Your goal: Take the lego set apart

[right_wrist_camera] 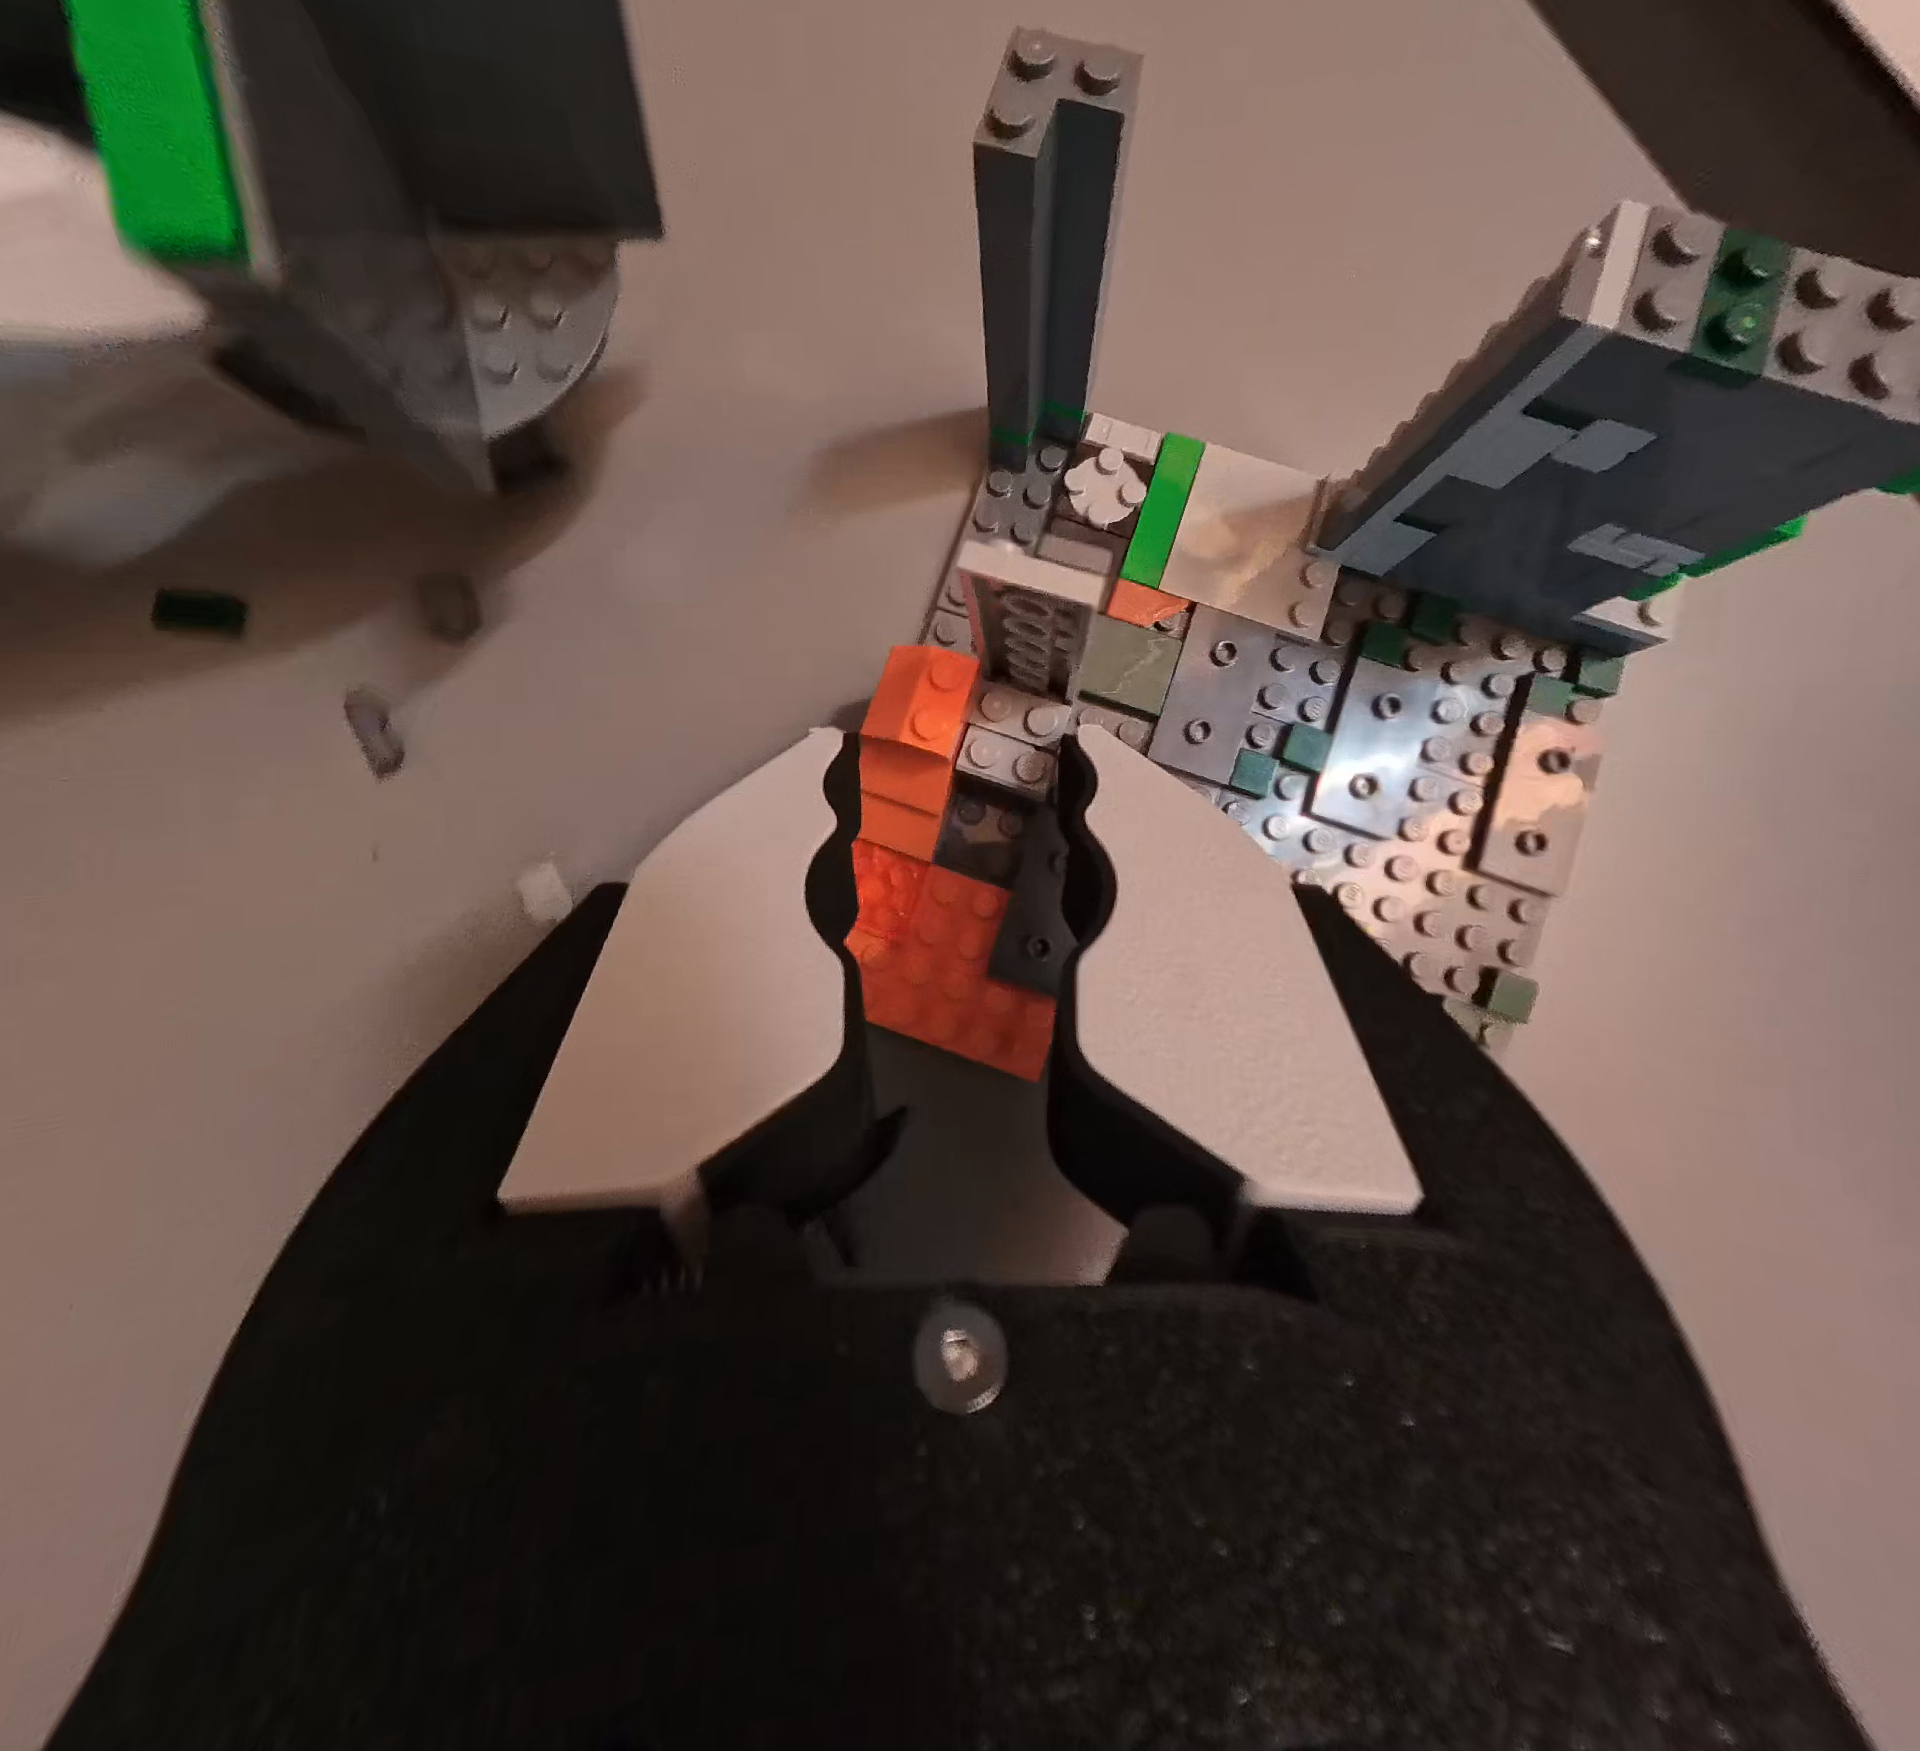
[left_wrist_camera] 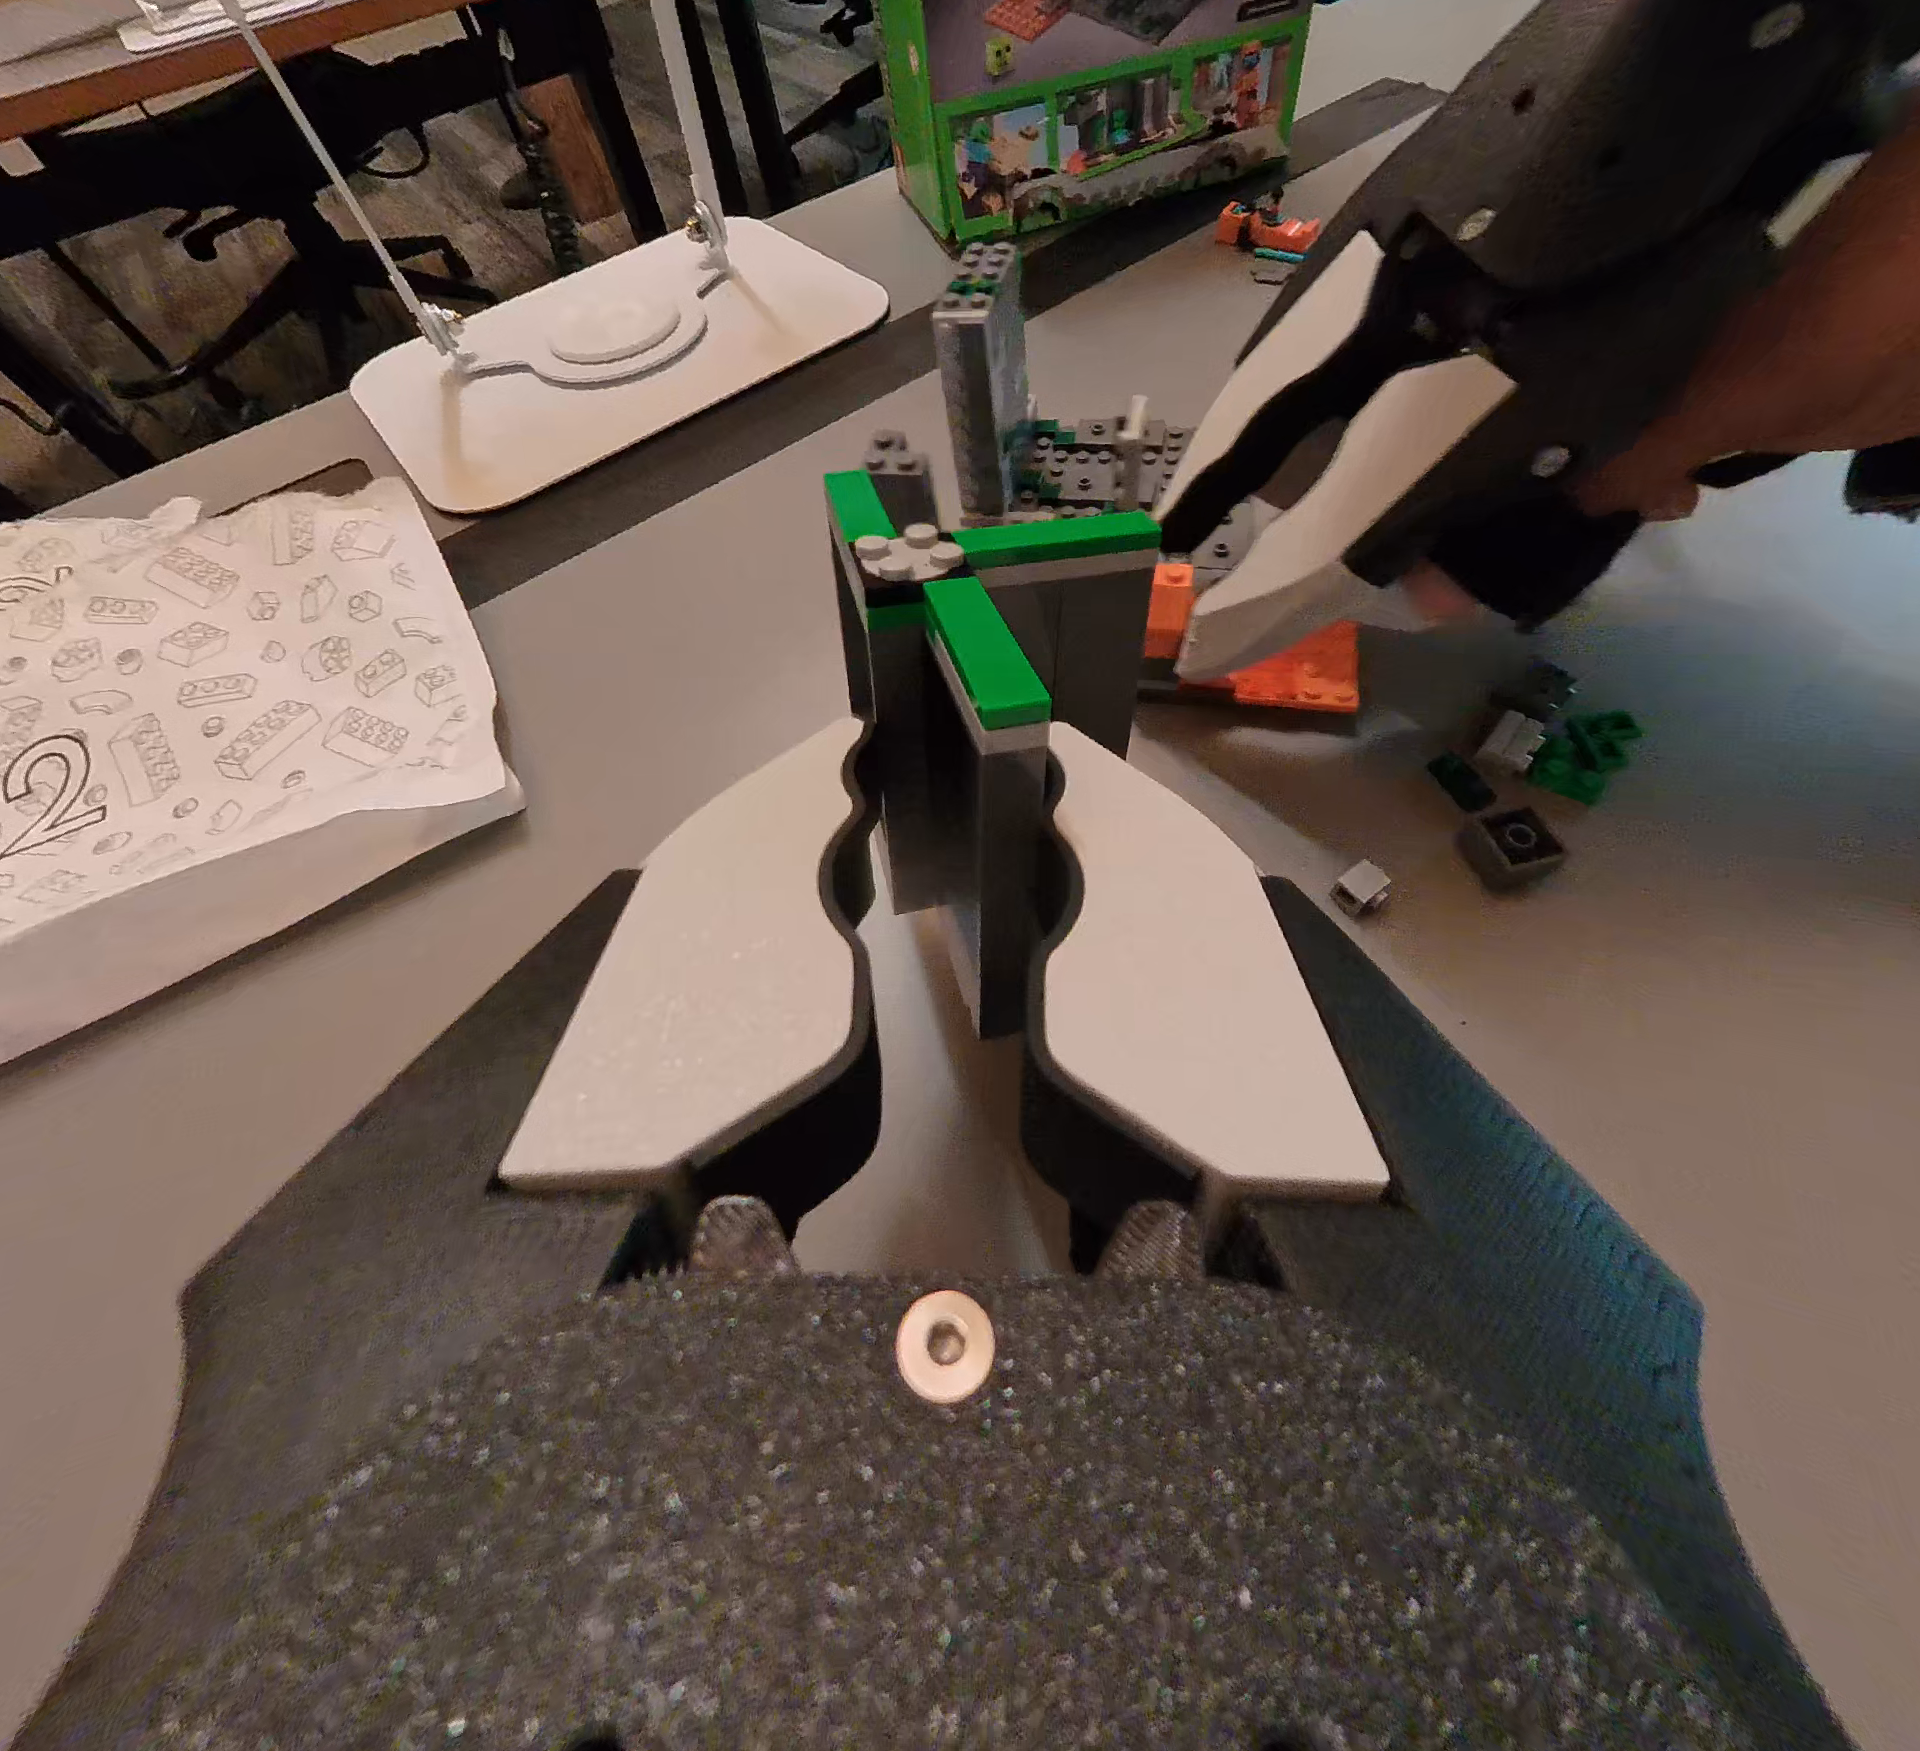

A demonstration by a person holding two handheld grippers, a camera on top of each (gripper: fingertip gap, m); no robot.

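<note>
Your left gripper [left_wrist_camera: 951, 771] jaws are clenching the smooth dark-grey, green-capped tower [left_wrist_camera: 971, 662]; beside it on the matte worktop [left_wrist_camera: 675, 870], your right gripper [right_wrist_camera: 951, 745] jaws are gripping the studded orange stack [right_wrist_camera: 920, 725].

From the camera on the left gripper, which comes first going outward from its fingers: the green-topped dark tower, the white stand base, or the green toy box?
1. Green-topped dark tower: between the left gripper fingers, gripped.
2. White stand base: farther back, to the left.
3. Green toy box: farthest, upright at the table's rear.
</note>
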